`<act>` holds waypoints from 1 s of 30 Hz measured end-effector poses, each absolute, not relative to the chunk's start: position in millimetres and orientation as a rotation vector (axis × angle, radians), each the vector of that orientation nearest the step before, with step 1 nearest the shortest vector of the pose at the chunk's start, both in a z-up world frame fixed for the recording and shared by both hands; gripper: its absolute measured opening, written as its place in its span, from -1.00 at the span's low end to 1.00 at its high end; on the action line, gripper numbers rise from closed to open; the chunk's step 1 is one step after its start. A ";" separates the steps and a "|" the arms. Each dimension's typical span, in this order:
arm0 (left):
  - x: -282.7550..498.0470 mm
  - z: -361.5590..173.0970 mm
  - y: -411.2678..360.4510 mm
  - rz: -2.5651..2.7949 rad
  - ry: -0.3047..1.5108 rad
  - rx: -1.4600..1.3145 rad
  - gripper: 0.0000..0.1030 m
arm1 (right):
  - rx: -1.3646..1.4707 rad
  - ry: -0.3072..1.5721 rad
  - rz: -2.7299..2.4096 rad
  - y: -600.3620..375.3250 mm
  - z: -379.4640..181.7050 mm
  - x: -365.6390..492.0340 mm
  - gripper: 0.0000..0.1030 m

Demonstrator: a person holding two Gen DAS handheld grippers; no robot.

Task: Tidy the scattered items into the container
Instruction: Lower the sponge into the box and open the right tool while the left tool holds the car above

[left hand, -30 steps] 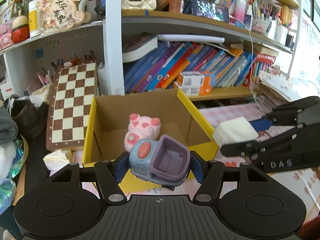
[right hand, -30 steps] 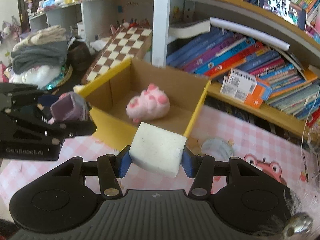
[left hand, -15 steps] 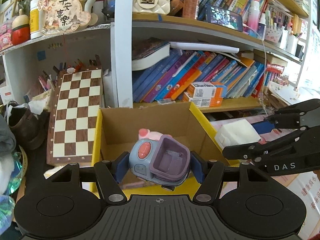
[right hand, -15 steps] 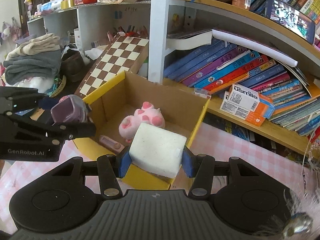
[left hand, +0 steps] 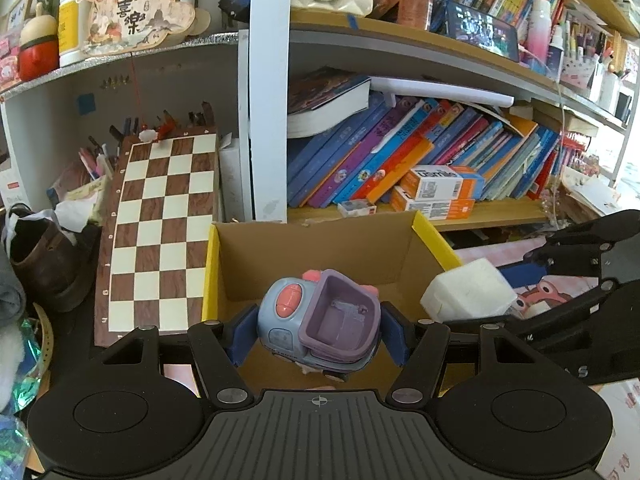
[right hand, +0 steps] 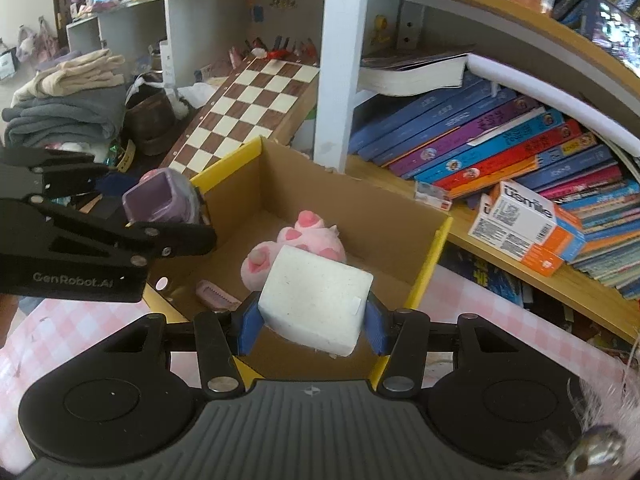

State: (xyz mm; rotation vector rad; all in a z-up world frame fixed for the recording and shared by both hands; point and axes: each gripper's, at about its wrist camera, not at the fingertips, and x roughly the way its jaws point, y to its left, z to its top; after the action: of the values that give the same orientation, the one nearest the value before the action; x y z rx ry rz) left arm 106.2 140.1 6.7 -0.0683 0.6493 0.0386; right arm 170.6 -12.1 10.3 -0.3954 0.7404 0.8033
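My left gripper (left hand: 318,330) is shut on a blue and purple toy truck (left hand: 320,322) and holds it above the open cardboard box (left hand: 312,256) with yellow rims. My right gripper (right hand: 314,320) is shut on a white foam block (right hand: 316,298) above the box (right hand: 428,256), over its right side. A pink plush toy (right hand: 304,236) and a small pink comb (right hand: 218,294) lie inside the box. The left gripper with the truck (right hand: 160,200) shows in the right wrist view over the box's left rim. The block (left hand: 468,296) and right gripper show in the left wrist view at right.
A chessboard (left hand: 160,228) leans left of the box. Shelves of books (left hand: 400,152) and orange boxes (left hand: 436,192) stand behind it. Folded clothes (right hand: 68,104) and a brown shoe (left hand: 40,260) lie at left. A pink checked cloth (right hand: 460,300) covers the table.
Both grippers have moved forward with their loads, from in front of the box to above its opening. The box now fills more of both views.
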 end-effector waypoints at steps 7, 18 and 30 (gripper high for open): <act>120.9 -4.0 145.5 0.039 0.673 -0.069 0.23 | -0.423 0.777 0.829 0.9 -5.3 183.4 -0.04; 143.7 -18.6 153.3 0.032 0.700 -0.065 0.23 | -0.484 0.832 0.877 20.8 -28.6 199.5 -0.04; 156.0 -30.8 158.5 0.027 0.733 -0.062 0.23 | -0.571 0.881 0.931 37.4 -46.1 219.2 -0.04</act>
State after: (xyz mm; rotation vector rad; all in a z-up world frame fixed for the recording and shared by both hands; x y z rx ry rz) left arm 156.0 158.5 -30.8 -0.0620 0.7331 0.0268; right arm 219.2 37.4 -46.1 -0.5714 0.8807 0.9310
